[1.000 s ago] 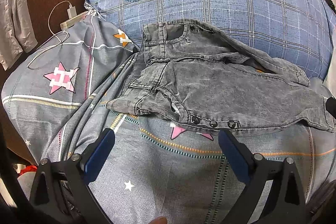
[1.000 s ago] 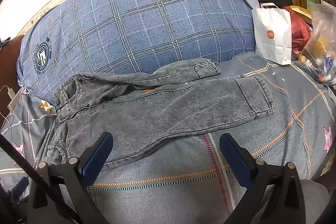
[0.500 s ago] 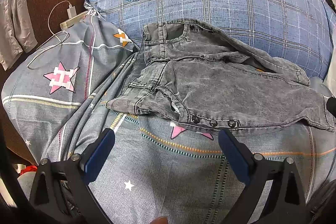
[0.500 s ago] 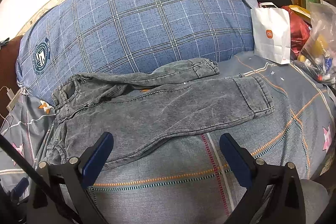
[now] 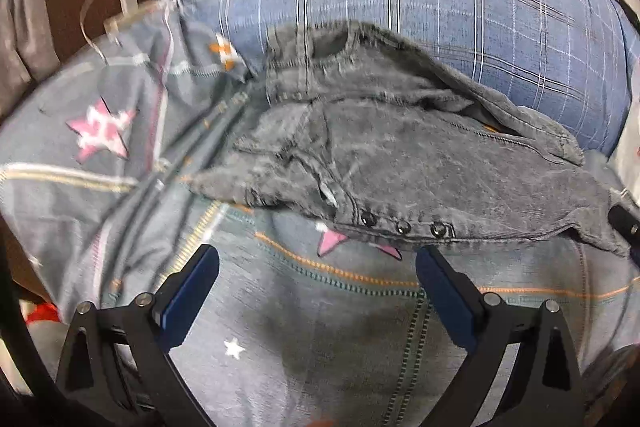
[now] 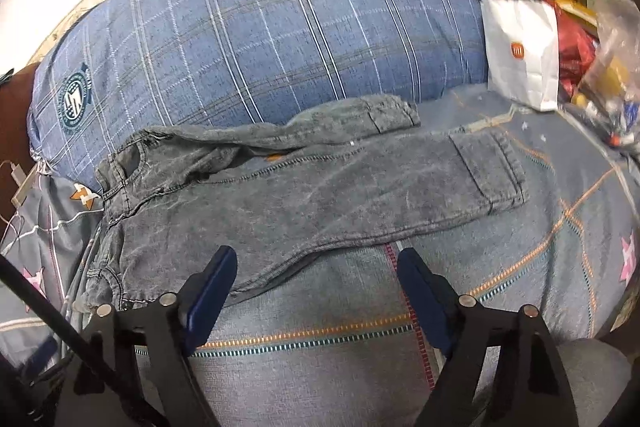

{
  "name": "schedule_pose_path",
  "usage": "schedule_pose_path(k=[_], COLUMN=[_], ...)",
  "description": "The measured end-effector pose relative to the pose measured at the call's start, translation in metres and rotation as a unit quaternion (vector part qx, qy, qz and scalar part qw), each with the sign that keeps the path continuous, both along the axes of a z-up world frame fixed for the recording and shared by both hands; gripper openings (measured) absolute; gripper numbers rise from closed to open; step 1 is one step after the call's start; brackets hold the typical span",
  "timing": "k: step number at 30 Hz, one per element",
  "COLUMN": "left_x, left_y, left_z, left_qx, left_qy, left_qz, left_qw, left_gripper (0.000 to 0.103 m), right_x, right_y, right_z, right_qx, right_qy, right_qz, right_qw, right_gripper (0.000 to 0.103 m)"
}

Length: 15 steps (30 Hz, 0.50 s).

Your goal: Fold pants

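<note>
Two views. Left wrist: left gripper [image 5: 316,267] spread wide, empty, just short of the pants [image 5: 400,167] waistband on the bedsheet [image 5: 320,327]; frame blurred, so a grab could miss the fly edge. Right wrist: right gripper [image 6: 316,267] also spread, empty, near the crotch seam; only here show both leg cuffs and the white bag [image 6: 524,47].

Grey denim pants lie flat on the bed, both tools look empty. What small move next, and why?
Probably ease the left tool forward onto the snap-buttoned edge of the grey denim pants and close. Both tools are open and hold nothing; that edge lies just ahead of the left one, and the right tool already straddles the near leg's edge.
</note>
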<state>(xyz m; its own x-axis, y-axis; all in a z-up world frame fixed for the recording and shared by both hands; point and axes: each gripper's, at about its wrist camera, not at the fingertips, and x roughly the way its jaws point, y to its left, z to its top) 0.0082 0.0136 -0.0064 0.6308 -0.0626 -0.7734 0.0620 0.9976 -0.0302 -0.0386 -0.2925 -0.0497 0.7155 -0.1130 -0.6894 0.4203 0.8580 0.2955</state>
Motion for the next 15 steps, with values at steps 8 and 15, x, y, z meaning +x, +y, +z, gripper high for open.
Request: schedule_pose_path(k=[8,15], left_x=[0.022,0.048], left_y=[0.011,-0.010], left_z=[-0.016,-0.024], left_qx=[-0.060,-0.134], left_qy=[0.061,0.149], left_qz=[-0.017,-0.059], left_qw=[0.9962,0.9779], left_gripper=[0.099,0.098], right_x=[0.006,0.003], right_y=[-0.043,-0.146], right_z=[-0.027,-0.041], right_qx=[0.118,0.221], right_qy=[0.048,0.105], right_qz=[-0.006,-0.090], right_qw=[0.992,0.965], right_gripper=[0.068,0.086])
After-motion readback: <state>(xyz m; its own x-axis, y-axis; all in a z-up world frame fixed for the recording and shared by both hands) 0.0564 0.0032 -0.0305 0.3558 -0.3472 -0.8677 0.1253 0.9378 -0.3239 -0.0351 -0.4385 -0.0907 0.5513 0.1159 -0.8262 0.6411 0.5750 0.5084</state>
